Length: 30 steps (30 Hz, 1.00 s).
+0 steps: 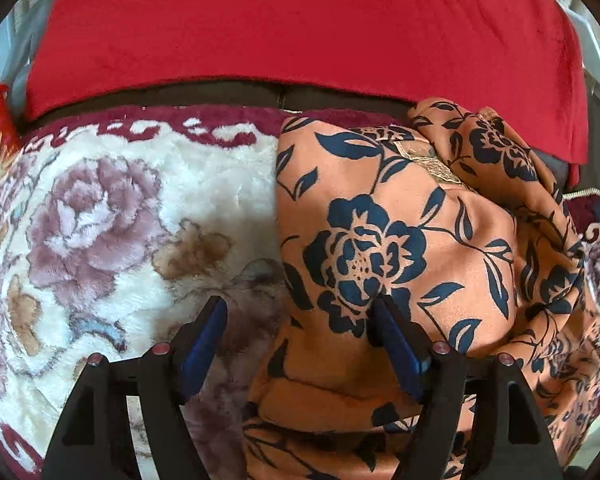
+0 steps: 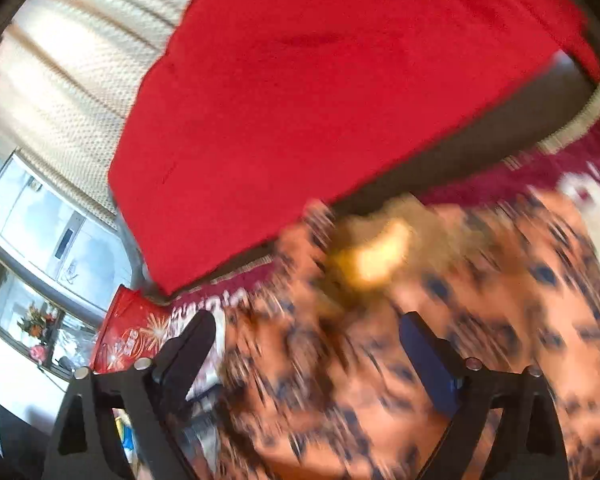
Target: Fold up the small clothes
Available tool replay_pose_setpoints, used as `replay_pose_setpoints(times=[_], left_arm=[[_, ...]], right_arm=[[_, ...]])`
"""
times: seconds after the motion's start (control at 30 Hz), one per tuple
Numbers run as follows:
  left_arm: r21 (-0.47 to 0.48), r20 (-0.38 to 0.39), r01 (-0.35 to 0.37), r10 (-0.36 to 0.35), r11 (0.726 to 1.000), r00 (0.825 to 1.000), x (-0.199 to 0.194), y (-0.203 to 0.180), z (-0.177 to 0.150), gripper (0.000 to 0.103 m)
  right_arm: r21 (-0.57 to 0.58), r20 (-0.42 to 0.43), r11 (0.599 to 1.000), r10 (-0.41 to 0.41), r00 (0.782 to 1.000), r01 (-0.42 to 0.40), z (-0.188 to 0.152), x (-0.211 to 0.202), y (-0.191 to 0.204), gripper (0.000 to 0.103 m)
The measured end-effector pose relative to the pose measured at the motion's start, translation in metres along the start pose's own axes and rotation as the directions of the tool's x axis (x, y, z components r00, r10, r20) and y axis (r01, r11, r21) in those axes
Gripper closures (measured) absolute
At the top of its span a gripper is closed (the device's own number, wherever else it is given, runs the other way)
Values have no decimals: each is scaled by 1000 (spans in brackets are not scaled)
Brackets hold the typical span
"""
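The orange flowery cloth (image 1: 399,220) sits bunched on the fluffy rug (image 1: 100,220). My left gripper (image 1: 300,312) and right gripper (image 2: 307,328) both have wide, empty fingers (right view is blurry). A quick grab could pinch rug too.

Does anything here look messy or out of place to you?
Only the orange flowered garment: it lies rumpled and bunched on the plush floral blanket, not yet neatly folded. The right view is too blurred to judge.

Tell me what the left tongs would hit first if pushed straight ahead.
Probably the orange floral garment: its left edge lies between the open left tongs, with the plush floral blanket beneath. Depth is uncertain.
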<state>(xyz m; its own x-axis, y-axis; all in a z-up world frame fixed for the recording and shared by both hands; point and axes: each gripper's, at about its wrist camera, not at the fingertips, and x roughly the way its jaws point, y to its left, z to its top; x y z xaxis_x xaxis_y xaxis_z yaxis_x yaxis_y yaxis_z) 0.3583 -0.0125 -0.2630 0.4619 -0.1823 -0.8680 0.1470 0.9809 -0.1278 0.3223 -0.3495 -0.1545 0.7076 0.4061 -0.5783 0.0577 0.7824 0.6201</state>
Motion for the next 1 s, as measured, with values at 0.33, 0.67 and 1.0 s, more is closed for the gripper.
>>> replay_pose_setpoints(times=[0.33, 0.67, 1.0], left_arm=[[56, -10, -9, 10, 998, 1000, 0, -5, 1, 19], [68, 49, -59, 56, 996, 997, -10, -10, -4, 19], [161, 111, -158, 142, 974, 984, -21, -31, -22, 19]], right_arm=[[166, -177, 985, -14, 984, 43, 56, 152, -17, 55], [34, 129, 999, 2, 992, -6, 29, 1, 15, 95], [375, 69, 902, -256, 964, 213, -67, -118, -140, 89]])
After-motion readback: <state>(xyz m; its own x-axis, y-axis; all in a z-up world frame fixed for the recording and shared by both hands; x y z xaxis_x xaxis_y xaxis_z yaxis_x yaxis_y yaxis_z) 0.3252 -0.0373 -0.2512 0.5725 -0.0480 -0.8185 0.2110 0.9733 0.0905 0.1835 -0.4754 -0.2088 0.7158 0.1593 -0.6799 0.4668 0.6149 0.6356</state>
